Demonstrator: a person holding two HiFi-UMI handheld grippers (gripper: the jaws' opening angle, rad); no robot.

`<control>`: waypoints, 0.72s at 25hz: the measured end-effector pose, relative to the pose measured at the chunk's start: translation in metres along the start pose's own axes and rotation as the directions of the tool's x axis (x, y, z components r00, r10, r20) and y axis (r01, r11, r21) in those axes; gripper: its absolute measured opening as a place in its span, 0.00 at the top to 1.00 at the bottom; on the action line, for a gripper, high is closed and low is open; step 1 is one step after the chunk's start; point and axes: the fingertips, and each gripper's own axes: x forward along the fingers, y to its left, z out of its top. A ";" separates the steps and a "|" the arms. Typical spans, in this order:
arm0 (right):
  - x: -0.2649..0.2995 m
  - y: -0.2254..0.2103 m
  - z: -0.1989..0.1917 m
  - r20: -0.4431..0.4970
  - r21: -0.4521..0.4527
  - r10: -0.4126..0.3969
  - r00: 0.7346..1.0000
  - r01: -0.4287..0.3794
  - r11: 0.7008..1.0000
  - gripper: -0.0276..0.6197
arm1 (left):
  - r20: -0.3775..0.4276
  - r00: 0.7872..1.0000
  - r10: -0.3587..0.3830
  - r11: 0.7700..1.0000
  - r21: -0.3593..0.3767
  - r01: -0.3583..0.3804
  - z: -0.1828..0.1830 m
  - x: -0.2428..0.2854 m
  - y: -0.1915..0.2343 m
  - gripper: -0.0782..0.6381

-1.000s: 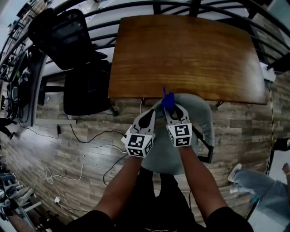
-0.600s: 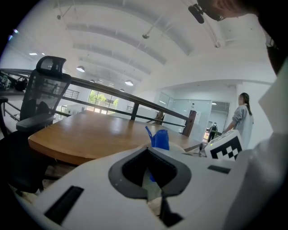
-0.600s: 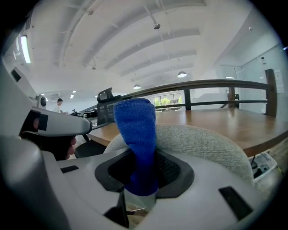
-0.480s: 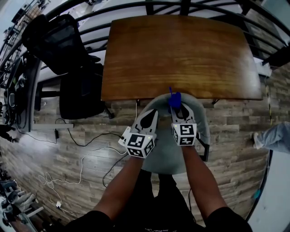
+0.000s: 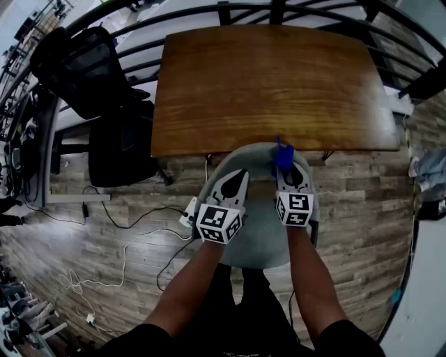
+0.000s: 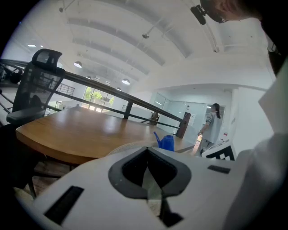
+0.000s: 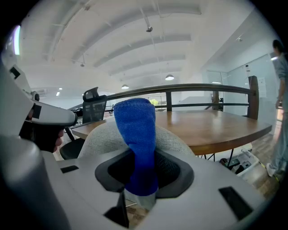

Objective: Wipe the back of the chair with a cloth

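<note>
- My arms reach down and forward from the bottom of the head view, one gripper in each hand, both over the grey chair [image 5: 259, 222].
- My left gripper [image 5: 235, 183] has its jaws brought together with nothing between them (the left gripper view [image 6: 147, 150] shows only a thin seam). It hangs above the chair's left half, short of the backrest rim.
- My right gripper [image 5: 284, 169] is clamped on the blue cloth [image 5: 282, 155]. In the right gripper view [image 7: 142, 157] the cloth [image 7: 135, 130] stands up out of the jaws as a folded, upright roll.
- The cloth sits at the top edge of the chair back [image 7: 173, 134], towards its right end. I cannot tell whether it touches the grey fabric or hangs just above it.
- Just past the chair back is the near edge of the wooden surface [image 5: 268, 84], bare and brown, with the chair pushed up close to it.
- On the plank floor [image 5: 104, 209] to the left lie loose white cables [image 5: 125, 254].
- Further left, two black office chairs [image 5: 83, 63] stand beside the surface.
- Beyond the surface runs a dark railing [image 5: 209, 14].
- Far off in the left gripper view, a person [image 6: 211, 126] stands by a glass wall.
</note>
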 end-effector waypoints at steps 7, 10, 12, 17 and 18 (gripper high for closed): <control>-0.012 -0.022 -0.008 -0.014 -0.032 -0.044 0.999 0.044 0.999 0.77 | -0.016 0.999 -0.043 0.999 0.025 0.044 -0.004 0.003 -0.013 0.89; -0.018 -0.031 -0.011 -0.021 -0.034 -0.070 0.997 0.069 0.997 0.77 | -0.026 0.998 -0.064 0.997 0.032 0.065 -0.007 0.005 -0.021 0.89; -0.021 -0.035 -0.012 -0.023 -0.030 -0.085 0.996 0.084 0.996 0.77 | -0.038 0.996 -0.076 0.996 0.037 0.077 -0.011 0.007 -0.024 0.89; -0.031 -0.039 -0.011 -0.023 0.006 -0.132 0.991 0.132 0.991 0.77 | -0.063 0.994 -0.085 0.995 0.051 0.088 -0.019 0.009 -0.026 0.89; -0.033 -0.035 -0.010 -0.020 0.015 -0.127 0.992 0.128 0.992 0.77 | -0.066 0.994 -0.084 0.995 0.049 0.087 -0.021 0.009 -0.025 0.89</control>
